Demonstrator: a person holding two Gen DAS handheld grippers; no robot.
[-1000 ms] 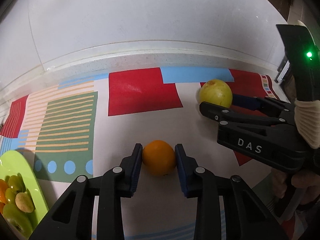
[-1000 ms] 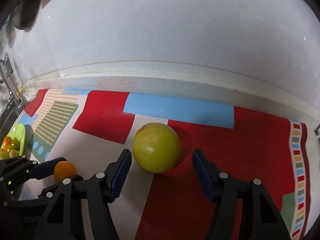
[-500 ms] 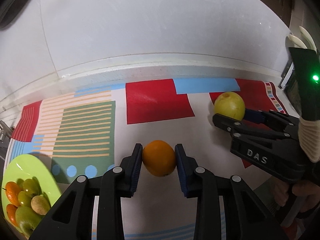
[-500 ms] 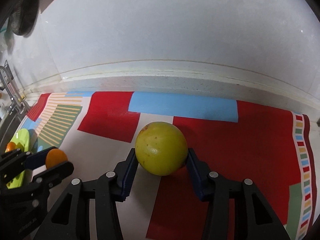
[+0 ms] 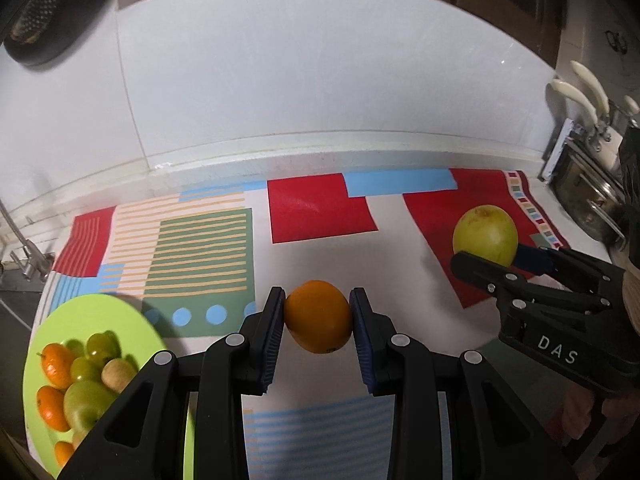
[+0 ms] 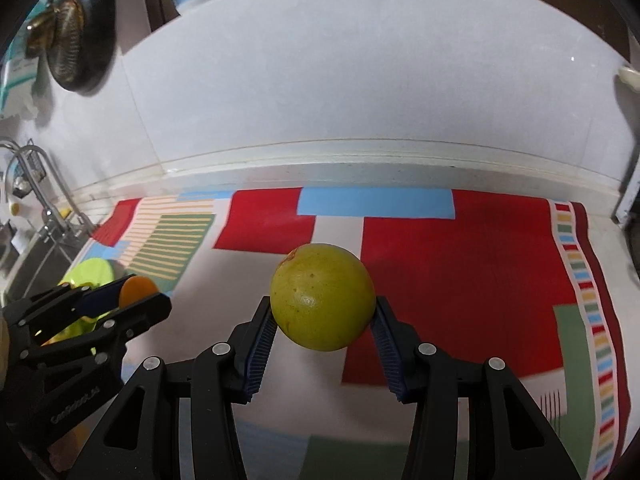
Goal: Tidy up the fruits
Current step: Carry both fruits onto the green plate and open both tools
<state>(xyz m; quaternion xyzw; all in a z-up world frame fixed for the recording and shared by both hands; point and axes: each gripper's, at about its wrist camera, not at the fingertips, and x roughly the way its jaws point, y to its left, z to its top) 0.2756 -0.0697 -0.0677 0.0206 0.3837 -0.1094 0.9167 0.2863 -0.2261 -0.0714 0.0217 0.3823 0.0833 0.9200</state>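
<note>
Fruits now hang above the patterned mat (image 5: 200,248), orange (image 5: 319,316) clamped in the left gripper (image 5: 318,320) and yellow-green fruit (image 6: 322,296) newly pinched by the right gripper (image 6: 323,320), so both can travel to the green plate (image 5: 96,312) at near left.

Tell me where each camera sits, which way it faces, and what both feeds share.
Left wrist: on the left gripper, looking forward and down along its fingers, shut on the orange; green plate at left, right gripper at right.
Right wrist: on the right gripper, looking the same way; fingers shut on the yellow-green fruit; left gripper at left.
Shared: patterned mat, white wall, both fruits, plate.
</note>
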